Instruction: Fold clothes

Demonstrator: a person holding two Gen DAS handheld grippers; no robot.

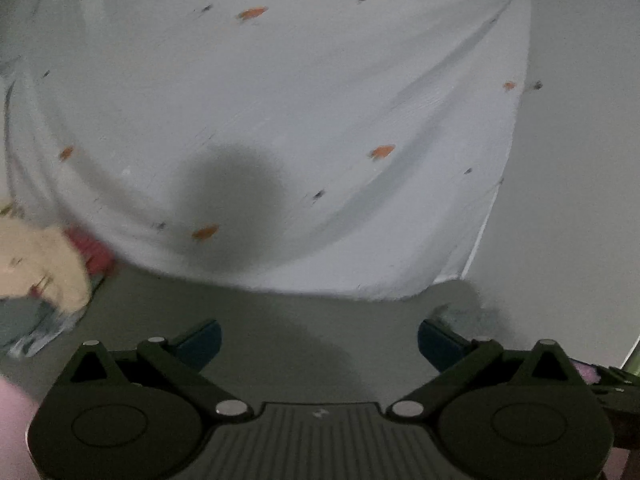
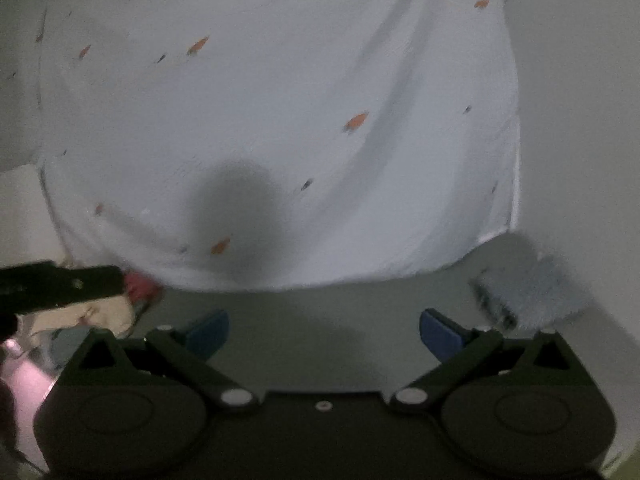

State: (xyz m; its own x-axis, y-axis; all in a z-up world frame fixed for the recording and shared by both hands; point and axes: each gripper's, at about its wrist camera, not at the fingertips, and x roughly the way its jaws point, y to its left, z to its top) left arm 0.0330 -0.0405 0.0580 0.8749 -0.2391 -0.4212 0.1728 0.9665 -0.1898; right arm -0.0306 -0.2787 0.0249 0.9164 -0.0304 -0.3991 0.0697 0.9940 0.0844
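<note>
- The left gripper (image 1: 319,342) hovers above the bench (image 1: 580,160). Its jaws stand wide apart and hold nothing; the blue pads (image 1: 202,340) are clear of any cloth.
- The right gripper (image 2: 324,336) hovers above the same bench (image 2: 580,120). Its jaws also stand wide apart, with nothing between the blue pads (image 2: 210,330).
- The white garment (image 1: 280,100) lies spread on the bench ahead of both grippers. It carries a scattered print of small orange and dark marks.
- In the left wrist view, the near hem of the garment runs in a curve just ahead of the jaws, apart from them. Long creases run diagonally toward the near right corner.
- In the right wrist view, the white garment (image 2: 280,100) fills the upper part of the frame, with its right edge folded slightly at the near corner.
- A round dark shadow falls on the garment near its near hem in both views.
- A pile of other clothes (image 1: 44,264), cream, red and grey-blue, lies at the left of the garment, touching its left edge.
- A small grey cloth (image 2: 532,292) lies on the bench just beside the near right corner of the garment.
- Both views are dim and slightly blurred.
</note>
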